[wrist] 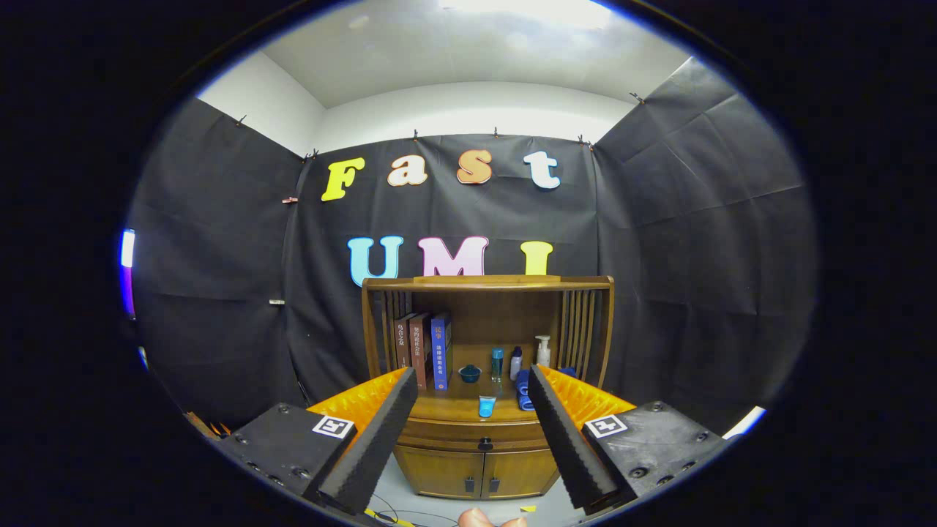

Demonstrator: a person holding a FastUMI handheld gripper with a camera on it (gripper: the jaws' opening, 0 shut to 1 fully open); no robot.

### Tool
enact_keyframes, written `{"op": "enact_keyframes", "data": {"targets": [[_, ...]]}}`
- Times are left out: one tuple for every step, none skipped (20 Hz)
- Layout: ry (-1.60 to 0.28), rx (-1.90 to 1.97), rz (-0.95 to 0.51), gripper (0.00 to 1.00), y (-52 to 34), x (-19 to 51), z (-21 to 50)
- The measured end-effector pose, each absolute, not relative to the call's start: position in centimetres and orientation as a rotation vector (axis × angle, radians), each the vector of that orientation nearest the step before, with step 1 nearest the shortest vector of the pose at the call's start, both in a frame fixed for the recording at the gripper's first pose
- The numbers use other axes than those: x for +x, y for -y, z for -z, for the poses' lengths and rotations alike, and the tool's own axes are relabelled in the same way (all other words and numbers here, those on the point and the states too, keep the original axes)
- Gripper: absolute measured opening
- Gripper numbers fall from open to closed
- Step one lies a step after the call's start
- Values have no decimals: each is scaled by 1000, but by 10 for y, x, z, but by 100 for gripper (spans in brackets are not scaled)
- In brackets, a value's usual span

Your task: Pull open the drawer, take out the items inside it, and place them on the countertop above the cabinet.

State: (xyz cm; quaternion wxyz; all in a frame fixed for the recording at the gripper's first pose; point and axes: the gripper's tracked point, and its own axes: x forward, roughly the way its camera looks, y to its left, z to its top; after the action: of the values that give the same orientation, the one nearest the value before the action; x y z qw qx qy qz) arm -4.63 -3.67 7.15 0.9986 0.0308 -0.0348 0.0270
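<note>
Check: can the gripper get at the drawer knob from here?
Probably yes. The gripper has its fingers open, and the drawer knob sits between and beyond them with nothing in front; the drawer looks closed.

A staged recording booth: black cloth walls (219, 241) pinned up around one small brown wooden cabinet (483, 410) holding upright books (423, 350).

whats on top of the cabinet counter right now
On the countertop: three upright books, a small dark bowl, a blue tube, three bottles, a blue cloth partly hidden behind one finger of the open gripper. The drawer is shut, contents unseen.
</note>
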Motion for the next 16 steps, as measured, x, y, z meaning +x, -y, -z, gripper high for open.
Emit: {"op": "enact_keyframes", "data": {"targets": [[71, 63, -53, 99, 36, -47, -73], [72, 65, -53, 99, 36, -47, -73], [70, 65, -55, 99, 36, -46, -74], [70, 62, -57, 99, 35, -46, -74], [69, 58, -55, 99, 36, -46, -74], [68, 56, -51, 99, 38, -45, -74], [67, 57, -49, 99, 39, -45, -73], [66, 65, -46, 99, 40, -43, -71], [59, 70, -46, 99, 41, -43, -68], [49, 75, -44, 99, 42, -42, -63], [45, 80, -38, 99, 44, -41, -62], [50, 84, -29, 99, 47, -41, -63], [59, 86, -20, 99, 50, -42, -65], [60, 84, -16, 99, 52, -43, -65], [58, 84, -15, 99, 51, -44, -62], [57, 85, -16, 99, 51, -45, -62]]}}
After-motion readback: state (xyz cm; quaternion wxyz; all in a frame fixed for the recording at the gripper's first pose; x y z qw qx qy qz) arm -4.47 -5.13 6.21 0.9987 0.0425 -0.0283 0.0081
